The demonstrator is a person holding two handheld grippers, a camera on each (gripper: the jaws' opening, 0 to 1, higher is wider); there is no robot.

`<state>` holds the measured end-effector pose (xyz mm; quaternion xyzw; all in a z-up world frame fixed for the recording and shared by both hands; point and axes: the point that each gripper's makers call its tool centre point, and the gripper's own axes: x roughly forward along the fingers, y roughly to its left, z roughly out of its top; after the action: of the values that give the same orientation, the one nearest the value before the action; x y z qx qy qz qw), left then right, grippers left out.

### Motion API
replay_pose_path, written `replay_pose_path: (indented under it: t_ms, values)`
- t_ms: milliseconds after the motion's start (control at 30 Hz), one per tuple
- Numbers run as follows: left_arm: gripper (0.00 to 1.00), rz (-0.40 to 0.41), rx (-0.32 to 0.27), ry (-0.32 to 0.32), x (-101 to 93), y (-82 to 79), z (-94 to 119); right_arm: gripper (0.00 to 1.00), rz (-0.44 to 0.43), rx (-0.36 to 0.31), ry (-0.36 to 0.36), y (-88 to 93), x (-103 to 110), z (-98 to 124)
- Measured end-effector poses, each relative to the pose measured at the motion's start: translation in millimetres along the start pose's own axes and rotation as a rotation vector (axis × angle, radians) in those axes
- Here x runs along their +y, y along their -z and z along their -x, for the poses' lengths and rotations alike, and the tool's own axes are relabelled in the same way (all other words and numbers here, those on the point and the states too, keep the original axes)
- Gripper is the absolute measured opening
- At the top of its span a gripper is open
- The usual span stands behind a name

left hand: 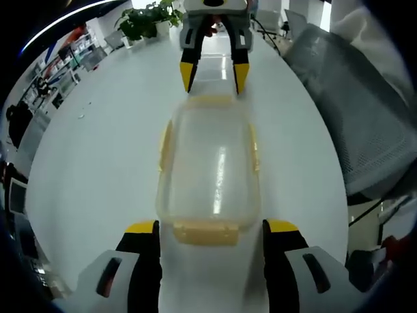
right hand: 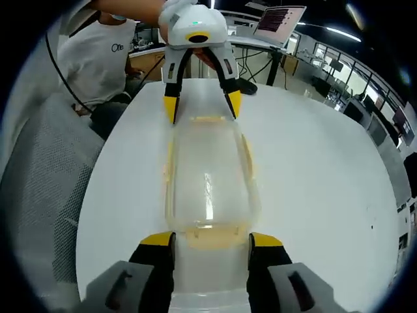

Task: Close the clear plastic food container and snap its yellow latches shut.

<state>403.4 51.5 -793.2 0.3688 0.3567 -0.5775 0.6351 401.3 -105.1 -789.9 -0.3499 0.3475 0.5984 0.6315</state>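
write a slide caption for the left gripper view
Left tool and right tool open at opposite ends of the lidded container on a white table.

A broad white tabletop (left hand: 98,163) carries the work. In the left gripper view a potted green plant (left hand: 146,19) stands at its far end, a grey mesh office chair (left hand: 355,104) sits along one side, and shelving (left hand: 62,68) lines the room beyond. In the right gripper view an open laptop (right hand: 280,18) rests on a desk behind, and a person in a white T-shirt (right hand: 98,55) sits near a second grey mesh chair (right hand: 32,195).

white table (left hand: 98,163), mesh chair (left hand: 352,98), plants (left hand: 146,19)
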Motion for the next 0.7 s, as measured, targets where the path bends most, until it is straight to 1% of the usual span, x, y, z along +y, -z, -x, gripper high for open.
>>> replay_pose_path:
  t_ms: [67,133,267,333,367,433,533,567,700]
  values:
    - [0.61,0.011,-0.003,0.003,-0.5,-0.3,-1,0.41,-0.009,0.005,0.002,0.9,-2,-2]
    - [0.61,-0.003,-0.002,0.004,-1.6,-1.0,-2,0.41,-0.016,0.008,-0.005,0.8,-2,-2]
    - [0.59,-0.008,-0.001,0.005,-0.3,-0.5,-2,0.42,0.008,0.022,-0.007,1.0,-2,-6]
    - [0.58,0.018,-0.013,0.006,0.9,-1.8,-1,0.42,0.016,0.035,-0.015,2.7,-2,-8]
    - [0.57,0.015,-0.012,0.005,0.8,-1.3,-1,0.43,0.020,0.039,-0.017,3.3,-2,-9]
    - [0.56,0.005,0.006,-0.001,1.5,3.0,-2,0.42,0.042,0.053,-0.019,6.3,-1,-11]
    - [0.51,-0.021,0.033,0.009,-2.8,11.3,-4,0.41,0.058,0.061,-0.023,7.3,-1,-11]
    - [0.49,-0.007,0.018,0.014,-3.6,9.3,-3,0.41,0.056,0.063,-0.023,7.7,-2,-12]
    - [0.48,0.001,0.015,0.012,-2.1,8.5,-4,0.40,0.055,0.062,-0.029,6.9,-2,-14]
